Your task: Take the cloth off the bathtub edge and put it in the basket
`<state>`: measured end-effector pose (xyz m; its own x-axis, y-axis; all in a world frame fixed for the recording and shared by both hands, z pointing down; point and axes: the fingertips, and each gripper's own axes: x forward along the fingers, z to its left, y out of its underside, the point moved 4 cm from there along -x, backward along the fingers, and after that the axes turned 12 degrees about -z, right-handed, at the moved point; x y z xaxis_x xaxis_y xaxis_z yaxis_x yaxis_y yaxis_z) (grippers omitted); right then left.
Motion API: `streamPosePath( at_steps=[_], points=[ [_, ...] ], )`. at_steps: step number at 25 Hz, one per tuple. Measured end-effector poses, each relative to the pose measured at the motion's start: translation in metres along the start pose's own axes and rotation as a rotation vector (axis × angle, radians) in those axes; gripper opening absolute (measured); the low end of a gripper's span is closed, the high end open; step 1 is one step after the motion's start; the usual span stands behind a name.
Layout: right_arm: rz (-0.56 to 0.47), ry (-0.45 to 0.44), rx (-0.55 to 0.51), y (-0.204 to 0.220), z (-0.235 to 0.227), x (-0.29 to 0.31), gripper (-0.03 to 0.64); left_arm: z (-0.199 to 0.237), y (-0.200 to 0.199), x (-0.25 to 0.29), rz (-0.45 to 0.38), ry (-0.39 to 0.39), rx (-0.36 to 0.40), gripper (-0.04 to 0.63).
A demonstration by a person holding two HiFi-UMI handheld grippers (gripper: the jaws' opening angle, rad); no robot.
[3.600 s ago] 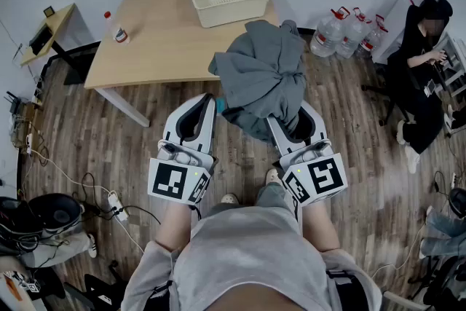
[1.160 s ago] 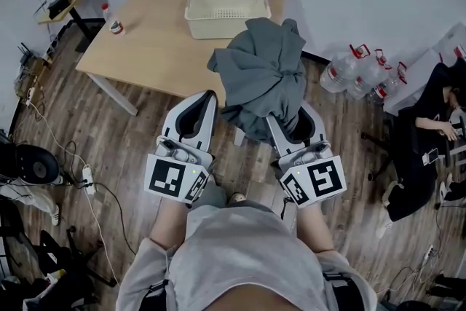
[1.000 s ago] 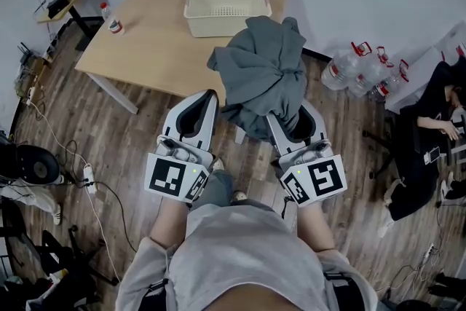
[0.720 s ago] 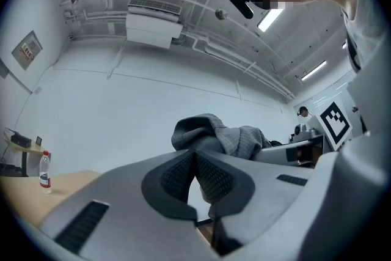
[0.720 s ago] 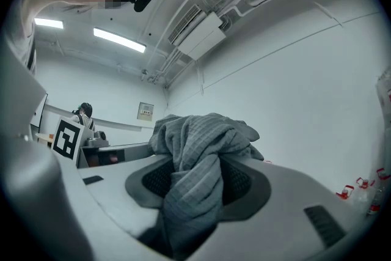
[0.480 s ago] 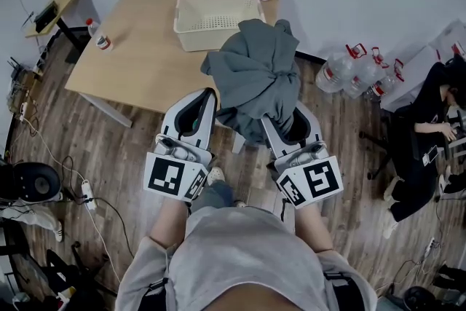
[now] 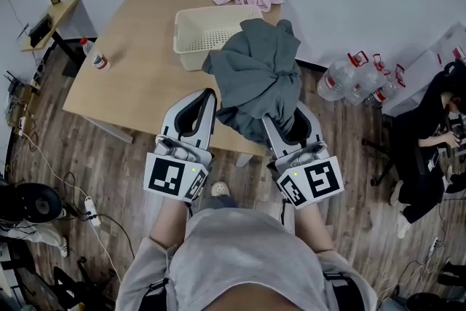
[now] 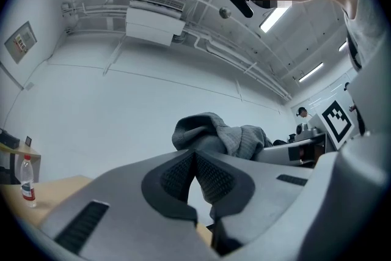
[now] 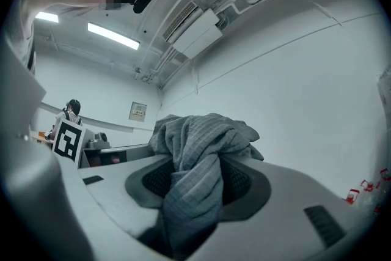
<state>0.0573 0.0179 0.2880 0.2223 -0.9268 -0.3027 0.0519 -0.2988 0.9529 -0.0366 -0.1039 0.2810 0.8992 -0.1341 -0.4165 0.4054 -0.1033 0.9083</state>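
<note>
Closer now, table (image 7: 131, 84) and basket (image 7: 191, 27) have slid in toward the grey cloth (image 7: 256, 76), clamped in the right gripper (image 7: 289, 124) and held in air by the basket's near corner; left gripper (image 7: 206, 98) is pinched shut on nothing. Risk: loose bulk could snag the rim or spill onto the table. Right gripper view shows fabric wedged between pads (image 9: 149, 180); only head view shows the basket.
</note>
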Motion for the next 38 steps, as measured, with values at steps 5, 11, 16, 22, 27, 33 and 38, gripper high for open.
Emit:
streamPosePath(
  at_steps=[5, 11, 16, 22, 27, 33, 38],
  points=[
    [-0.002, 0.016, -0.005, 0.007, -0.004, 0.028, 0.192, 0.025, 0.008, 0.016, -0.002, 0.019, -0.004, -0.003],
    [-0.007, 0.04, -0.015, 0.017, -0.007, 0.047, 0.192, 0.045, 0.018, 0.027, -0.011, 0.042, -0.01, -0.003],
    [-0.013, 0.048, -0.025, 0.02, -0.006, 0.051, 0.191, 0.053, 0.024, 0.03, -0.014, 0.053, -0.019, -0.003],
    [-0.006, 0.052, -0.03, 0.024, -0.011, 0.057, 0.192, 0.057, 0.029, 0.038, -0.011, 0.059, -0.026, -0.003],
    [-0.015, 0.035, -0.027, 0.024, -0.009, 0.045, 0.19, 0.047, 0.028, 0.029, -0.014, 0.044, -0.011, -0.003],
    [0.006, -0.006, 0.0, 0.032, -0.049, 0.086, 0.19, 0.063, 0.046, 0.074, 0.005, 0.014, -0.01, -0.003],
    [0.017, -0.053, 0.02, 0.036, -0.082, 0.109, 0.19, 0.067, 0.059, 0.104, 0.02, -0.034, -0.001, -0.003]
  ],
)
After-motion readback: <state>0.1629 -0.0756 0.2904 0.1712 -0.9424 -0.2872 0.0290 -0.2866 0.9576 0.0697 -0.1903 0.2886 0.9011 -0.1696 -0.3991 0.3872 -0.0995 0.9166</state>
